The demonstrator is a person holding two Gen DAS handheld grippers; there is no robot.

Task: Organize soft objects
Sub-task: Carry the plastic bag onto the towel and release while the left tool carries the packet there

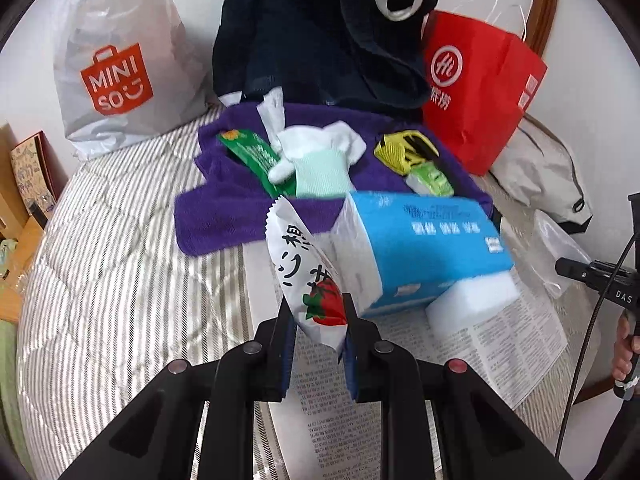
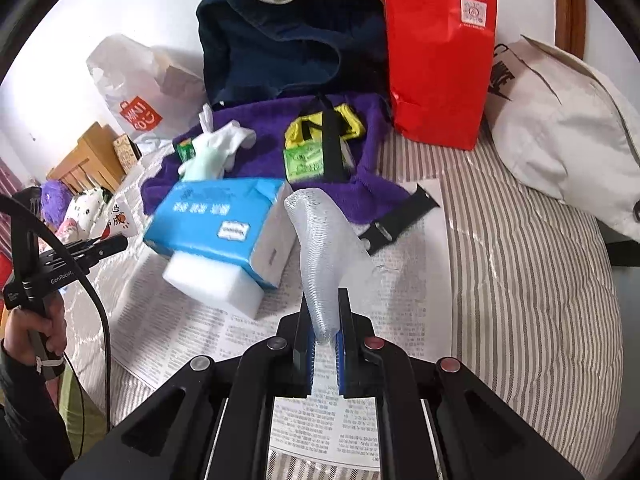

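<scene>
Left tool gripping snack packet, striped bedding

- Both views are bright, with soft, even daylight and only weak shadows.
- The fisheye bends the edges strongly; corners are black.
- The blue tissue pack looks slightly blurred.

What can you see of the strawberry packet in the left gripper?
The strawberry packet is a white, crinkly wrapper with a serrated top edge, black handwritten-style characters and a red strawberry with green leaves printed low on it. It looks soft and lightly filled. It stands tilted, its top leaning left, pinched near its lower end by the left gripper, in front of the blue tissue pack.
</scene>
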